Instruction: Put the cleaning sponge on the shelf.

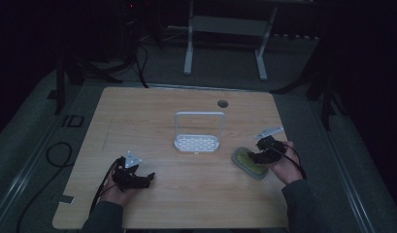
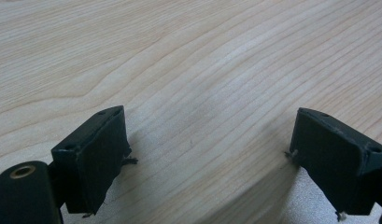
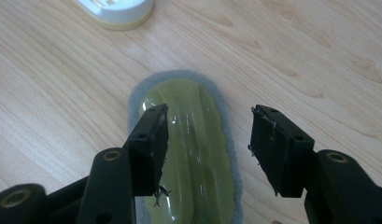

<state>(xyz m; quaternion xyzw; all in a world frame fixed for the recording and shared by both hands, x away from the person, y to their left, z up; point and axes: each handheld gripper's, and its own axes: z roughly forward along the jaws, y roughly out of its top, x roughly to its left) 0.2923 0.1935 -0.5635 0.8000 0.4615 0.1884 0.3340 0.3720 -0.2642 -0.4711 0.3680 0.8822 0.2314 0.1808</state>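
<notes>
A green-topped scrubbing pad with a grey felt base (image 1: 248, 163) (image 3: 188, 140) lies flat on the wooden table (image 1: 186, 107) at the right. My right gripper (image 1: 258, 156) (image 3: 208, 144) hovers just over it, jaws open and set either side of its green hump, not pressing it. A white drying rack with a tall wire handle (image 1: 198, 141) stands mid-table; its rim (image 3: 116, 11) shows at the top of the right gripper view. My left gripper (image 1: 140, 180) (image 2: 207, 158) rests low at the front left, open, with bare wood between its jaws.
A round cable hole (image 1: 222, 103) sits near the table's far edge. A white frame on legs (image 1: 225, 34) stands on the floor beyond the table. Cables lie on the floor at the left (image 1: 55, 155).
</notes>
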